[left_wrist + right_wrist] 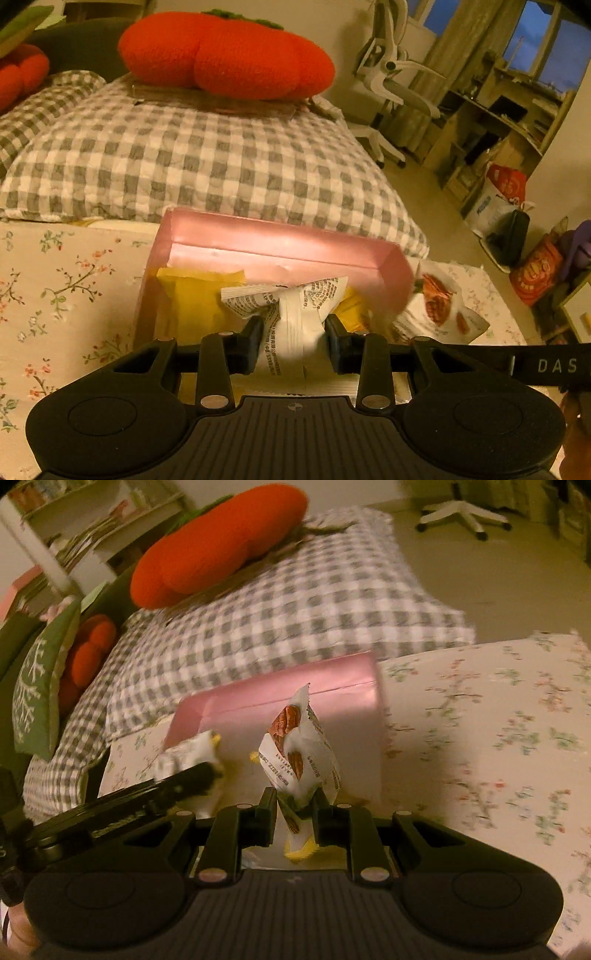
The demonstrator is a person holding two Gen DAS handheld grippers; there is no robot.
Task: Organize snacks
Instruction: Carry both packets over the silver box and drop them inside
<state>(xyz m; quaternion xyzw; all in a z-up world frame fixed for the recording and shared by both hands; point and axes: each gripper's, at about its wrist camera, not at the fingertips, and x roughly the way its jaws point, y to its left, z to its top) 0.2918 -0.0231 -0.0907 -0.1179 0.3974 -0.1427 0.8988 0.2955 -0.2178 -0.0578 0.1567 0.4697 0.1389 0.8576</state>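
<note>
A pink box (258, 236) lies open on the floral sheet, with yellow packets (192, 295) inside. My left gripper (294, 328) is shut on a white snack packet (295, 317) with printed text, held over the box. Another white packet with a red picture (439, 306) shows just right of the box. In the right wrist view my right gripper (294, 805) is shut on a white pecan snack packet (299, 749), held upright in front of the pink box (295, 690). The left gripper's arm (147, 797) and its packet show at the left.
A grey checked duvet (207, 158) lies behind the box, with an orange plush cushion (229, 55) on it. The floral sheet (480, 720) spreads to the right. An office chair (388, 81), a desk and bags (506, 206) stand on the floor at the right.
</note>
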